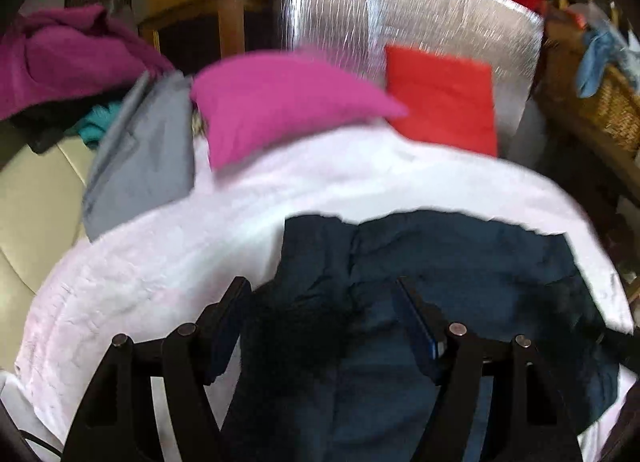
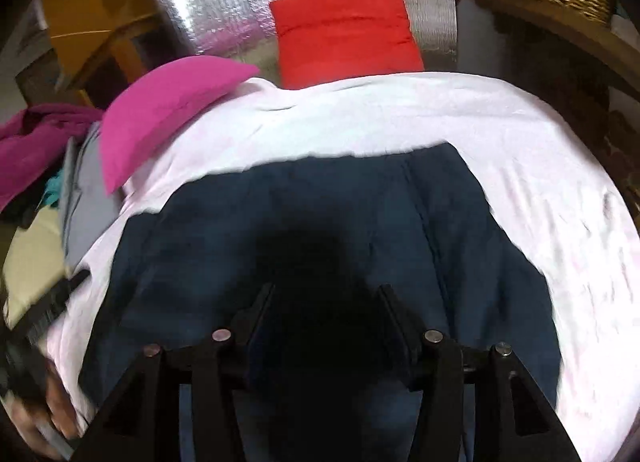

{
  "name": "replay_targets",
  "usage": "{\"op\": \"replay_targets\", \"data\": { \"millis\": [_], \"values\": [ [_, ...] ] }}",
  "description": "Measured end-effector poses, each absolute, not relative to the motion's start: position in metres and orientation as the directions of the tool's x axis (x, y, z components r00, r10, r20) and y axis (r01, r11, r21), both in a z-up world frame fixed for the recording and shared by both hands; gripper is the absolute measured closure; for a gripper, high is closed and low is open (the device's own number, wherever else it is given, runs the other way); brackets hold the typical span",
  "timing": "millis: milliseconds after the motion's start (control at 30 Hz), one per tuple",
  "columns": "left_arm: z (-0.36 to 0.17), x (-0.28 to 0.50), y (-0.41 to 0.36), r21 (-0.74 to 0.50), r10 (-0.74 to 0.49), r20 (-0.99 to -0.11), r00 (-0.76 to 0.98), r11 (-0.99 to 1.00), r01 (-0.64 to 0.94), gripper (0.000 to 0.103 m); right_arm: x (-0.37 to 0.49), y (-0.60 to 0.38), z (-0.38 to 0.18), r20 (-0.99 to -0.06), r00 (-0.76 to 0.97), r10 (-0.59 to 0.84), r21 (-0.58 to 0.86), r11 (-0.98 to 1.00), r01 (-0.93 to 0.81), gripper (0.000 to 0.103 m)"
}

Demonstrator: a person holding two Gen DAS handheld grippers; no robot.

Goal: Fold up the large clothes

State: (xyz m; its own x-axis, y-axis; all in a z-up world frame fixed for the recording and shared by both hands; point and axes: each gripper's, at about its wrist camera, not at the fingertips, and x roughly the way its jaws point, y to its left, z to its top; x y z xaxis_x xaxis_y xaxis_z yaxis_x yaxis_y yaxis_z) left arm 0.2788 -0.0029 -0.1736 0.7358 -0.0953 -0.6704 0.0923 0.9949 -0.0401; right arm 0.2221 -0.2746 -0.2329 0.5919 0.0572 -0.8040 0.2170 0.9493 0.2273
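Fingers (image 2: 264,298) apart above navy garment's (image 2: 320,202) edge.

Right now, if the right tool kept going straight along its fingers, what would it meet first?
Most likely the dark blue garment lying on the white sheet; the right tool points down at it with open jaws. Depth is unclear.

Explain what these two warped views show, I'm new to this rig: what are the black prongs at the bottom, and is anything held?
Each picture comes from a fisheye camera on a hand-held gripper, looking along its two fingers. The black prongs are the left gripper and the right gripper. Both hover open over a dark blue garment lying on a white sheet; nothing is visibly pinched. Behind lie a pink folded cloth and a red folded cloth. A hand shows at the right view's lower left.
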Motion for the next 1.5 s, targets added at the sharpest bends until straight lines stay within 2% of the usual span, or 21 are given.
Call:
{"op": "replay_targets", "data": {
  "millis": [67, 167, 267, 333, 467, 533, 567, 733, 967, 1133, 1500],
  "values": [
    [-0.154, 0.259, -0.004, -0.03, -0.1, -0.637, 0.764, 0.994, 0.105, 0.029, 0.206, -0.27, -0.241, -0.808, 0.585, 0.067, 0.24, 0.944, 0.224, 0.049],
    [-0.13, 0.228, -0.003, -0.027, -0.104, -0.587, 0.803, 0.994, 0.109, 0.029, 0.206, -0.26, -0.276, -0.867, 0.493, 0.064, 0.204, 0.95, 0.236, 0.049],
    [-0.11, 0.203, 0.003, -0.033, -0.117, -0.555, 0.823, 0.992, 0.119, 0.029, 0.192, -0.25, -0.264, -0.875, 0.484, 0.034, 0.162, 0.961, 0.225, 0.049],
    [-0.09, 0.181, 0.007, -0.016, -0.1, -0.535, 0.839, 0.994, 0.108, 0.028, 0.179, -0.245, -0.238, -0.85, 0.523, 0.058, 0.195, 0.958, 0.211, 0.049],
    [-0.06, 0.146, 0.01, 0.02, -0.07, -0.492, 0.868, 0.996, 0.091, 0.024, 0.14, -0.232, -0.162, -0.766, 0.643, 0.016, 0.161, 0.973, 0.168, 0.046],
    [-0.047, 0.126, 0.008, 0.038, -0.061, -0.472, 0.879, 0.995, 0.089, 0.021, 0.114, -0.225, -0.119, -0.707, 0.708, -0.008, 0.151, 0.975, 0.162, 0.034],
    [-0.039, 0.115, 0.009, 0.046, -0.053, -0.46, 0.886, 0.996, 0.083, 0.016, 0.105, -0.217, -0.103, -0.683, 0.73, -0.02, 0.147, 0.975, 0.164, 0.031],
    [-0.005, 0.063, 0.013, 0.039, -0.055, -0.395, 0.917, 0.996, 0.076, 0.008, 0.037, -0.19, -0.035, -0.558, 0.826, -0.084, 0.093, 0.982, 0.162, 0.015],
    [0.021, 0.002, 0.013, 0.089, 0.008, -0.329, 0.944, 0.996, 0.022, 0.002, -0.041, -0.154, -0.003, -0.467, 0.872, -0.148, 0.035, 0.982, 0.186, 0.012],
    [0.039, -0.035, 0.016, 0.092, 0.02, -0.29, 0.957, 0.996, 0.007, 0.001, -0.084, -0.144, 0.006, -0.452, 0.88, -0.146, 0.061, 0.979, 0.194, 0.012],
    [0.069, -0.072, 0.019, 0.11, 0.017, -0.211, 0.977, 0.994, 0.007, 0.0, -0.119, -0.125, 0.038, -0.374, 0.905, -0.205, -0.005, 0.976, 0.219, 0.012]
  ]
}}
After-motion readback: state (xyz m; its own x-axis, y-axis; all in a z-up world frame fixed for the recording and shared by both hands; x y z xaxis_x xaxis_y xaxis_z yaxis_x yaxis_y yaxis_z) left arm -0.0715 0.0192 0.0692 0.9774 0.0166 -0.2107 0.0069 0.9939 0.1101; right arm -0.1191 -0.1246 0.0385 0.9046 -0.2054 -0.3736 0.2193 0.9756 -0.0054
